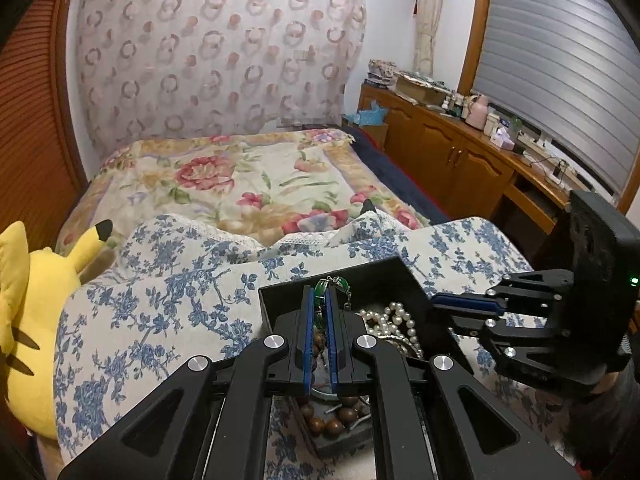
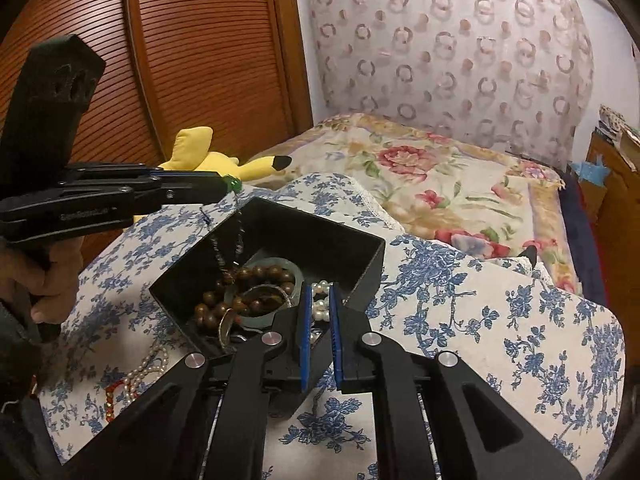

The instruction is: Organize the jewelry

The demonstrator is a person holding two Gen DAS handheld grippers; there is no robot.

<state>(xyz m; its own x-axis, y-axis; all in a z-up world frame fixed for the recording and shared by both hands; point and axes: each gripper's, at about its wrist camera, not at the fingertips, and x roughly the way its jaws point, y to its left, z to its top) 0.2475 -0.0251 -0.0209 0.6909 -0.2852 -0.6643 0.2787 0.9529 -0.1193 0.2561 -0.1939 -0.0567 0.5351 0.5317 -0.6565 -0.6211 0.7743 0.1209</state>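
1. Left gripper is pinching a green-stone necklace between its blue pads, jaws pressed nearly together on it; the chain is hanging down from the tips into the black box, so the piece looks to be lifting out of, or lowering into, the box. I cannot tell which.
2. Right gripper is sitting over the near rim of the box with jaws only slightly apart. White pearls are showing in the gap, but I cannot tell whether the pads are pressing on them.
3. Remaining jewelry is lying heaped in the box: brown wooden beads, a pale bangle, and a pearl strand.
4. 1 more pearl strand and a red bead string are lying outside the box on the blue floral cloth, just beside its left corner.
5. Box walls are standing tall, so the dangling chain probably needs to clear the rim without snagging.
6. Both grippers are crowding the same box, close together. Open cloth to the right of the box is giving room for laying pieces out.
7. Yellow plush toy is lying well off to the left.
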